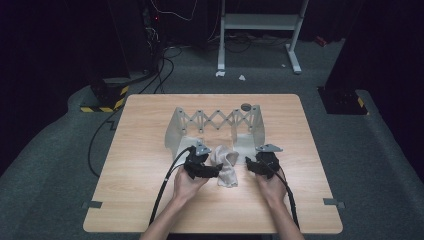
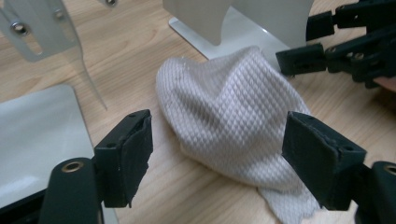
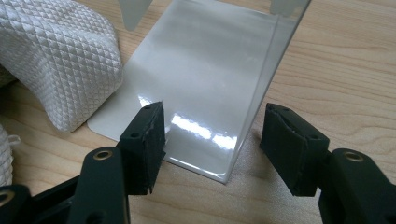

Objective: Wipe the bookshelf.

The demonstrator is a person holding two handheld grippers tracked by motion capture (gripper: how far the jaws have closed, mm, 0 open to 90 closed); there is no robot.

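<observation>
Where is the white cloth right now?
In the high view the cloth lies crumpled on the table between the left gripper and right gripper, just in front of the metal rack.

A dark lab: black curtains, hazard-striped base (image 1: pixel 105 102), floor cables (image 1: pixel 162 70), white stand (image 1: pixel 260 30).

Room's dark on my feed, only the counter (image 1: pixel 150 165) is lit from overhead; glare on the metal plate (image 3: pixel 205 79).
</observation>
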